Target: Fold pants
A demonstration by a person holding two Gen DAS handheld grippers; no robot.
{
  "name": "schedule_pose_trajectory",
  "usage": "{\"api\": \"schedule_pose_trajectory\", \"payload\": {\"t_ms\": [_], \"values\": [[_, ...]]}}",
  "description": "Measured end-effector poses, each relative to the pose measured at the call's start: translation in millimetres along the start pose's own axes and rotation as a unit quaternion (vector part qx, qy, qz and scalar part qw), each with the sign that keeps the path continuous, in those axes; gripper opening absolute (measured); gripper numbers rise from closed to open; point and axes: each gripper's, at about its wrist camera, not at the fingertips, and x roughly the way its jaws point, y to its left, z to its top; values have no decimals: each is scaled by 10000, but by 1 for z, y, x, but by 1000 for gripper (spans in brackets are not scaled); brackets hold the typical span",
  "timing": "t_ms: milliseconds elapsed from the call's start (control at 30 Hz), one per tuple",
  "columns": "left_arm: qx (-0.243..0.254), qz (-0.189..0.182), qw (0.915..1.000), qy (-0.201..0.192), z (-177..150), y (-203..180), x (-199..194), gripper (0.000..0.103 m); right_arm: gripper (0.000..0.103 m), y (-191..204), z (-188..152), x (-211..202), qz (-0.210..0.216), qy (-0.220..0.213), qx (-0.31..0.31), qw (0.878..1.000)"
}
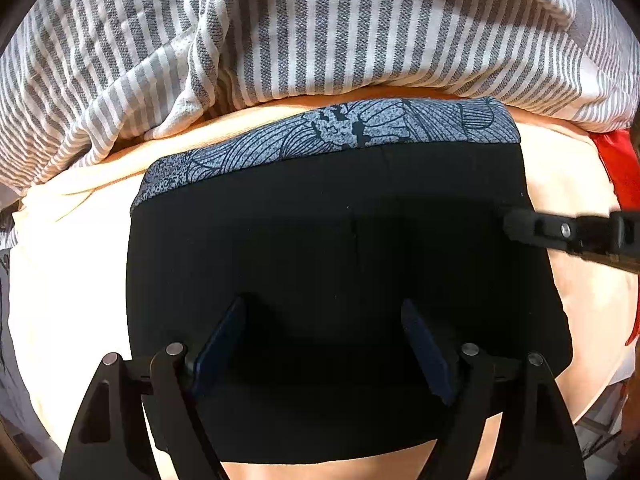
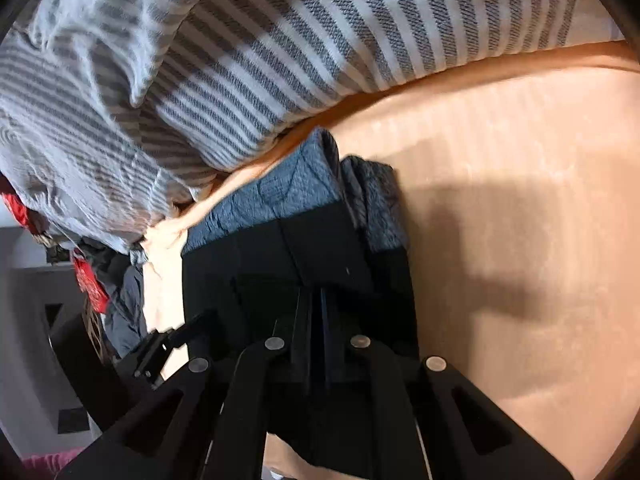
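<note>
Black pants (image 1: 320,240) with a grey-blue patterned waistband (image 1: 340,132) lie folded into a block on a peach bedsheet (image 1: 60,280). My left gripper (image 1: 324,312) is open just above the pants' near part, its fingers spread wide and empty. My right gripper (image 2: 316,300) is shut on the pants' right edge (image 2: 304,256); it shows from the side in the left wrist view (image 1: 516,224). The waistband (image 2: 280,196) lies beyond my right gripper's fingertips. The left gripper (image 2: 160,344) shows at the lower left of the right wrist view.
A grey and white striped blanket (image 1: 280,32) is bunched along the far side of the pants and also shows in the right wrist view (image 2: 260,64). Red cloth (image 1: 620,168) lies at the right edge. Dark clothes and furniture (image 2: 120,292) stand beyond the bed's left side.
</note>
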Motion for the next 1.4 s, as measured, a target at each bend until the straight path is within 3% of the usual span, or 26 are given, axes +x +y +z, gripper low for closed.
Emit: {"api": "schedule_pose_trajectory", "payload": {"t_ms": [133,433,733,867,1033,1200,1300,1367,1400], "values": [[-32,-15,10000,56,0,5,-4,82,4,4,-8,-1,-138,23,-101,9999],[-63,23,9999,101,-9,12,-21,82,4,-4,-18,-9,-11,32,265,9996],[-161,101,9998,43,-14,47,-29,82,5,1,-22,-10,-121,37,407,9991],[-94,231,9995,-215,-18,74,-47,82,5,8,-26,-14,-270,-18,370,9989],[-222,433,9987,-178,-18,117,-50,82,31,24,-38,-15,-439,-29,-88,9990],[-412,530,9976,145,-21,154,-34,82,31,21,-40,-1,-577,63,-268,9980],[-335,370,9987,96,-19,167,-32,82,31,21,-35,-13,-267,16,-235,9994],[-284,159,9994,63,-18,173,-35,81,45,17,-32,-28,-198,-184,-377,9989],[-257,-119,9995,120,-16,181,-33,82,62,13,-29,-33,-227,-248,-399,9986]]}}
